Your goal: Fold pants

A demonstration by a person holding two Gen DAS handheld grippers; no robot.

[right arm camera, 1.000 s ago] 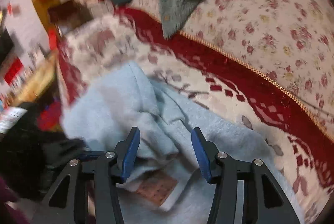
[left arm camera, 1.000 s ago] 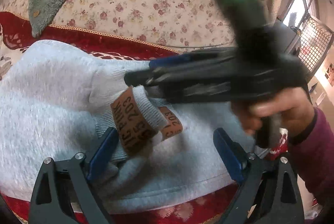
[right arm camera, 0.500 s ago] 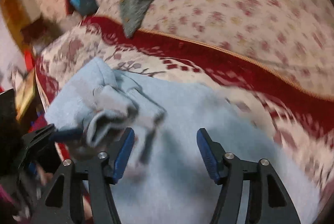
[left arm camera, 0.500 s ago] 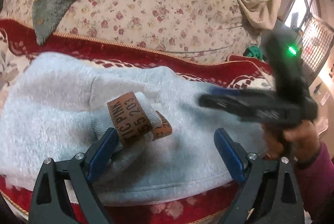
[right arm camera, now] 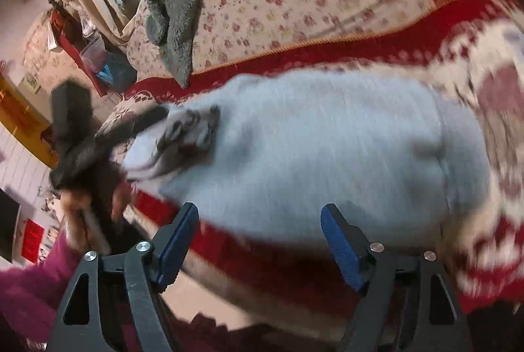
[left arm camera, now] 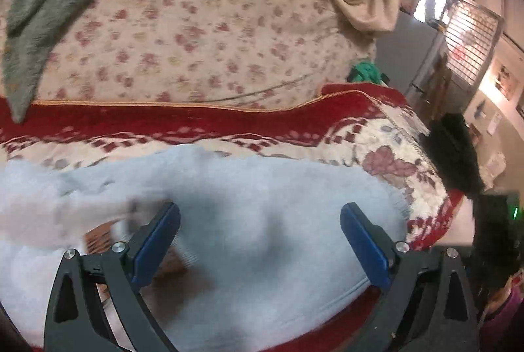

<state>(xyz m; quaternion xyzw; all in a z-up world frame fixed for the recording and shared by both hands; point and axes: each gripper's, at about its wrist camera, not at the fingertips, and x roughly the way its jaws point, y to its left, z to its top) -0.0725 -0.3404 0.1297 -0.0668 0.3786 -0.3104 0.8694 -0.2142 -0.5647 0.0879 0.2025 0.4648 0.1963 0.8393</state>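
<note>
The light grey fleece pants (left arm camera: 268, 221) lie folded in a compact bundle on the red patterned blanket (left arm camera: 196, 119). They also show in the right wrist view (right arm camera: 327, 148). My left gripper (left arm camera: 260, 221) is open and empty, just above the bundle. A blurred cuff with a brown label (left arm camera: 101, 234) lies by its left finger. My right gripper (right arm camera: 260, 221) is open and empty, over the bundle's near edge. The right gripper's body (left arm camera: 491, 221) shows at the far right of the left wrist view. The left gripper (right arm camera: 98, 135) shows at the bundle's left end.
A floral quilt (left arm camera: 196, 24) rises behind the blanket, with a grey-green fleece garment (left arm camera: 42, 4) draped on it. The bed edge (right arm camera: 213, 280) drops off near the right gripper. A window and furniture stand beyond the bed.
My right gripper has pulled back to the right, off the pants. My left gripper has shifted right over the bundle, and the labelled cuff now lies lower left. Both views are motion-blurred.
</note>
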